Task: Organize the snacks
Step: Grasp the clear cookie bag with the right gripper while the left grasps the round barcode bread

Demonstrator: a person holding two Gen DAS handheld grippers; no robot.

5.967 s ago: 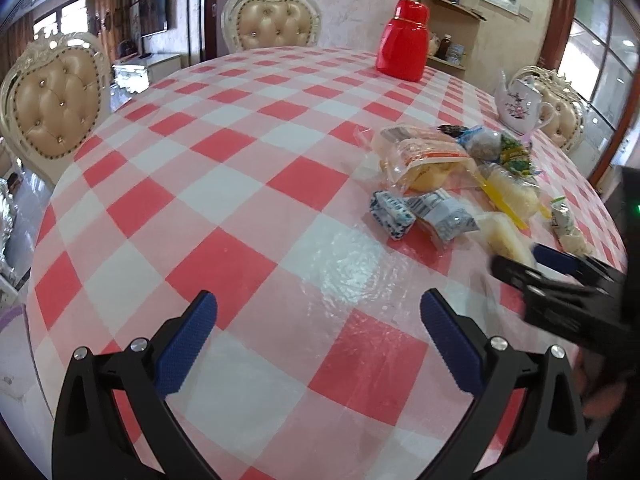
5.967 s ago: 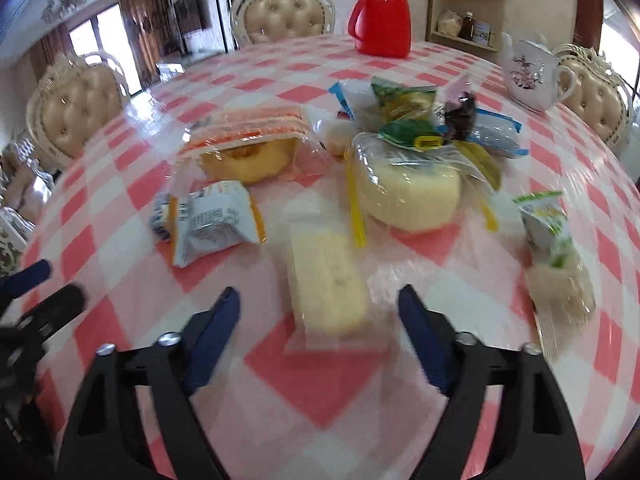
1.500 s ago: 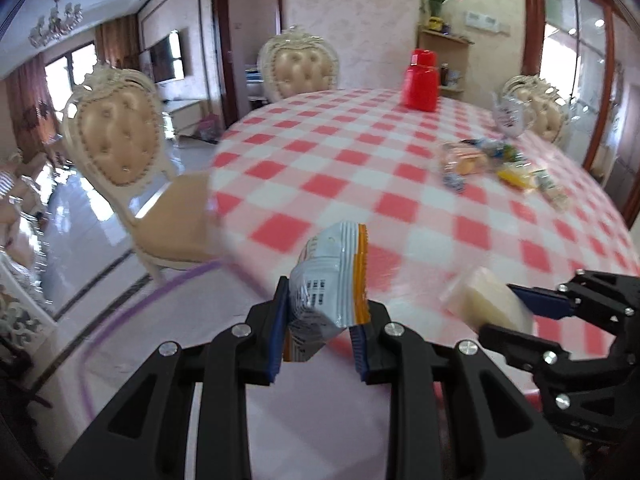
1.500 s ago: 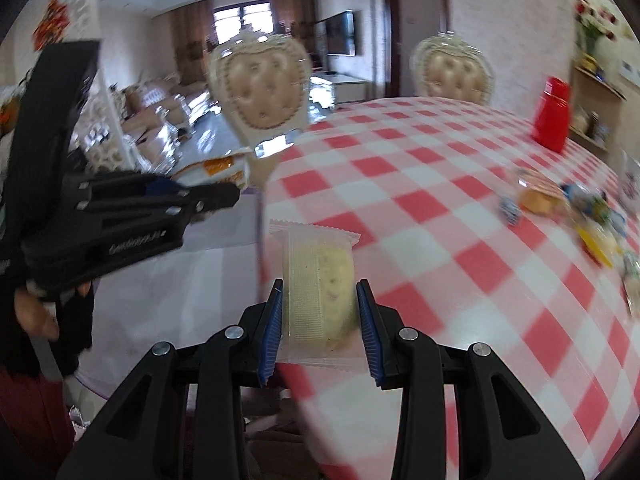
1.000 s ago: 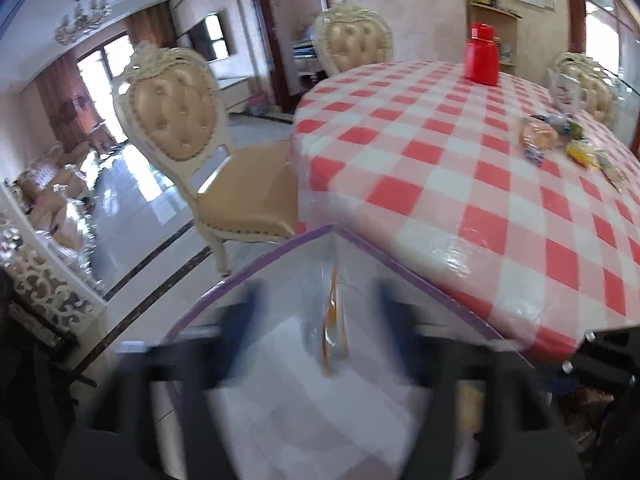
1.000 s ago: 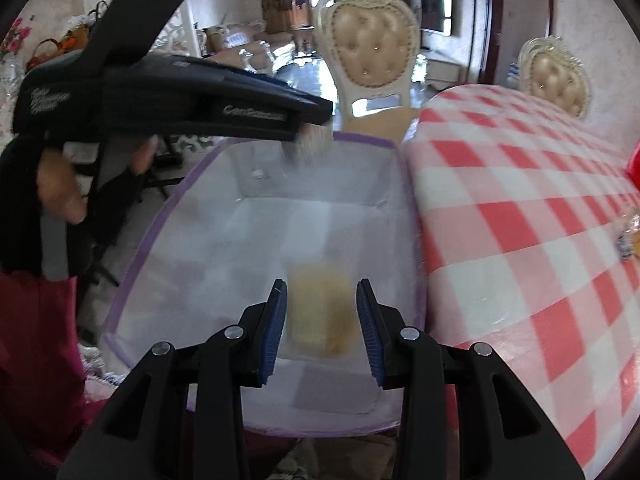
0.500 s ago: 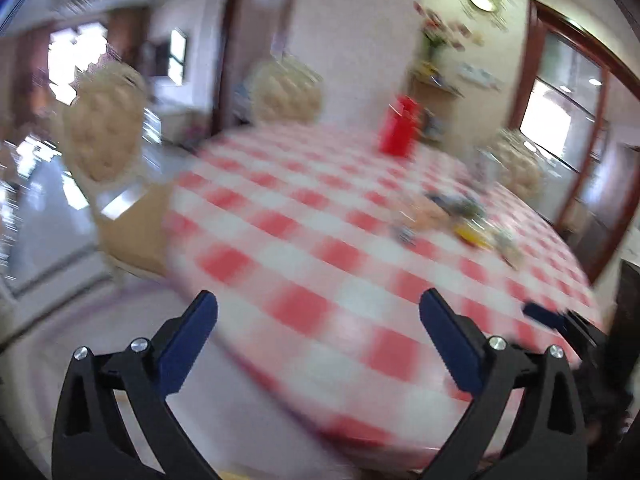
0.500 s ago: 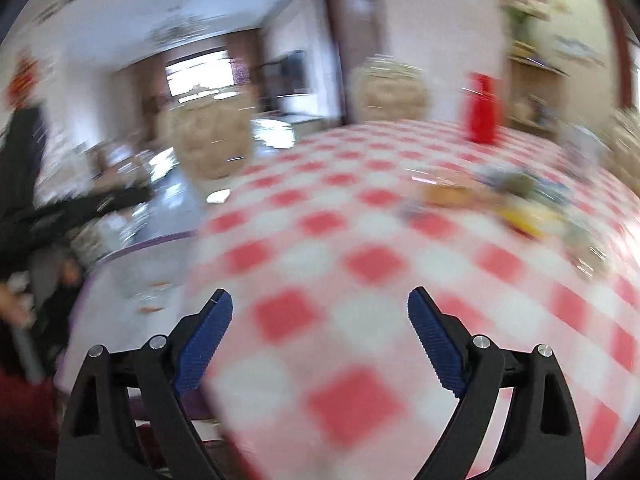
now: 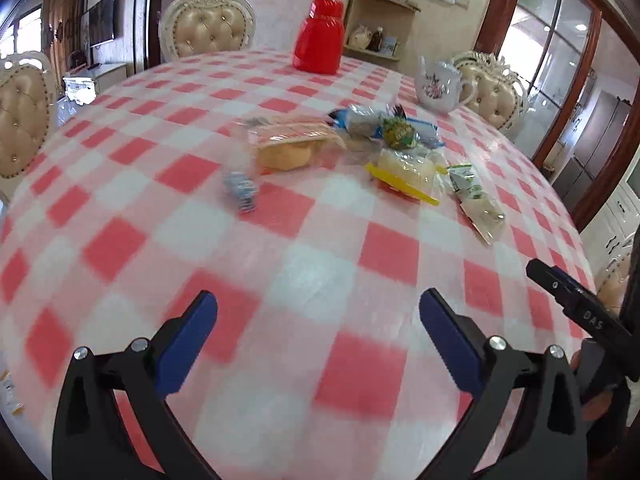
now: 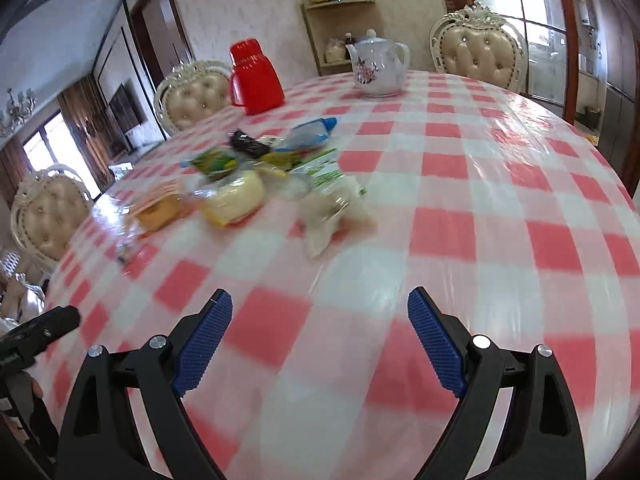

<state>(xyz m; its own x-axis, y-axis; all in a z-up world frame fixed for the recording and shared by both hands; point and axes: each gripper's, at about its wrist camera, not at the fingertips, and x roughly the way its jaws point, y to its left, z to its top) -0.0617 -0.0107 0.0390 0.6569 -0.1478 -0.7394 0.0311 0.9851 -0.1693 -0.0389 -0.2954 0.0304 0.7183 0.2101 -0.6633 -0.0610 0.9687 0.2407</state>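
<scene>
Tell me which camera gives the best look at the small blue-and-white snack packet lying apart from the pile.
The left wrist view: the small blue-and-white packet lies alone on the checked tablecloth, unobstructed though slightly blurred. In the right wrist view it is only a small dark smear near the table's left edge, too blurred to identify.

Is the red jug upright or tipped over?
Upright: the red jug stands on its base on the table, lid on top.

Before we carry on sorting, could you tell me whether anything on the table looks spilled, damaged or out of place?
Nothing looks spilled or damaged. The snack packets lie in a loose heap on the checked tablecloth, one small blue-and-white packet apart from it. The red jug and teapot stand upright.
</scene>
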